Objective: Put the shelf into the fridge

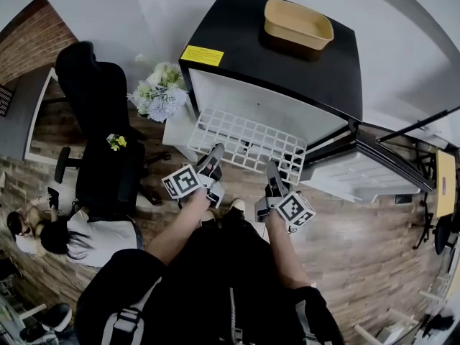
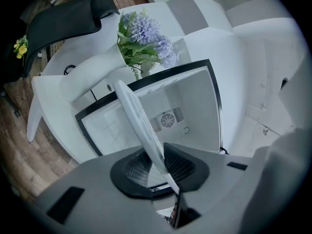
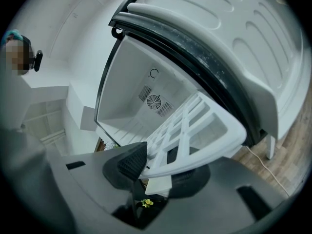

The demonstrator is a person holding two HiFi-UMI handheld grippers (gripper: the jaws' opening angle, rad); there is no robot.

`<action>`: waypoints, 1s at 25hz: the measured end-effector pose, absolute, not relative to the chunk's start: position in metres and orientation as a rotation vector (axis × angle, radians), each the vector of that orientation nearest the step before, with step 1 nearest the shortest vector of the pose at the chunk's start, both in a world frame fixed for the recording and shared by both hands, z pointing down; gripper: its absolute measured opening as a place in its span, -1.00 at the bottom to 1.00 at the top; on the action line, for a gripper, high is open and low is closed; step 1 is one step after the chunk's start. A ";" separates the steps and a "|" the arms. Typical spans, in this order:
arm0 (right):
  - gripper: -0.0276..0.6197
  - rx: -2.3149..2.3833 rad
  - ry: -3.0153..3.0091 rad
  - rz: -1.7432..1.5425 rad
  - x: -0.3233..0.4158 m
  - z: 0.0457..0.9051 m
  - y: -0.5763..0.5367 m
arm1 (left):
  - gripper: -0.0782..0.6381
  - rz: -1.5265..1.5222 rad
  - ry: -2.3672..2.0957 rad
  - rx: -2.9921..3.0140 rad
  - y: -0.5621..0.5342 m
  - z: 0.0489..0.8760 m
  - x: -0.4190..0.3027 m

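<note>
The white grid shelf [image 1: 248, 142] hangs level in front of the open black fridge [image 1: 302, 70], its far edge at the mouth of the white inside [image 1: 244, 103]. My left gripper [image 1: 208, 165] is shut on the shelf's near edge at the left, and my right gripper [image 1: 273, 182] is shut on it further right. In the left gripper view the shelf [image 2: 136, 116] runs edge-on between the jaws of the gripper [image 2: 158, 162], towards the fridge's back wall [image 2: 195, 106]. In the right gripper view the shelf [image 3: 195, 130] lies between the pads of the gripper [image 3: 161, 167].
The fridge door [image 1: 359, 171] stands open to the right. A tan tray [image 1: 297, 23] rests on the fridge top. A bunch of flowers [image 1: 159, 92] and a black office chair [image 1: 100, 121] stand to the left. A person [image 1: 65, 236] sits at the lower left.
</note>
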State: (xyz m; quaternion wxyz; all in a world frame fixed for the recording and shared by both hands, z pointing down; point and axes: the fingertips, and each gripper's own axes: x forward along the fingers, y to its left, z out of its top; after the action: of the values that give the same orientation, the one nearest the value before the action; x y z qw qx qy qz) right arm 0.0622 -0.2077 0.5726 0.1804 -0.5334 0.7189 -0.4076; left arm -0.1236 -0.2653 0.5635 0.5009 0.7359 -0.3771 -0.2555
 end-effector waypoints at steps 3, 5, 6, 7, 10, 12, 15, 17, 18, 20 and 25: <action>-0.49 -1.489 2.016 -1.140 0.064 0.575 -0.209 | -0.54 -0.599 -0.936 1.782 -0.265 0.565 -0.126; -0.50 -1.489 2.011 -1.158 0.065 0.579 -0.209 | -0.54 -0.599 -0.938 1.781 -0.265 0.566 -0.126; -0.51 -1.495 2.007 -1.172 0.066 0.580 -0.208 | -0.54 -0.598 -0.939 1.779 -0.265 0.567 -0.126; -0.52 -1.501 2.000 -1.177 0.066 0.579 -0.209 | -0.55 -0.602 -0.933 1.777 -0.266 0.568 -0.125; -0.52 -1.513 1.992 -1.152 0.066 0.569 -0.211 | -0.55 -0.618 -0.916 1.777 -0.266 0.566 -0.123; -0.52 -1.505 1.997 -1.144 0.065 0.567 -0.211 | -0.55 -0.619 -0.915 1.779 -0.265 0.566 -0.124; -0.52 -1.511 1.992 -1.148 0.066 0.569 -0.210 | -0.55 -0.577 -0.950 1.781 -0.264 0.570 -0.128; -0.52 -1.515 1.998 -1.141 0.066 0.568 -0.210 | -0.55 -0.575 -0.948 1.782 -0.264 0.570 -0.128; -0.52 -1.515 2.002 -1.134 0.066 0.568 -0.210 | -0.55 -0.586 -0.934 1.783 -0.264 0.568 -0.127; -0.52 -1.517 2.005 -1.128 0.065 0.566 -0.210 | -0.55 -0.584 -0.934 1.782 -0.264 0.568 -0.127; -0.51 -1.511 1.997 -1.147 0.064 0.569 -0.209 | -0.56 -0.607 -0.912 1.774 -0.264 0.565 -0.125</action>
State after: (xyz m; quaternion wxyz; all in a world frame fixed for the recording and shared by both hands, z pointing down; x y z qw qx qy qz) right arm 0.0642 -0.2093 0.5692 0.1927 -0.5383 0.7115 -0.4086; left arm -0.1254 -0.2643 0.5649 0.5039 0.7350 -0.3778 -0.2513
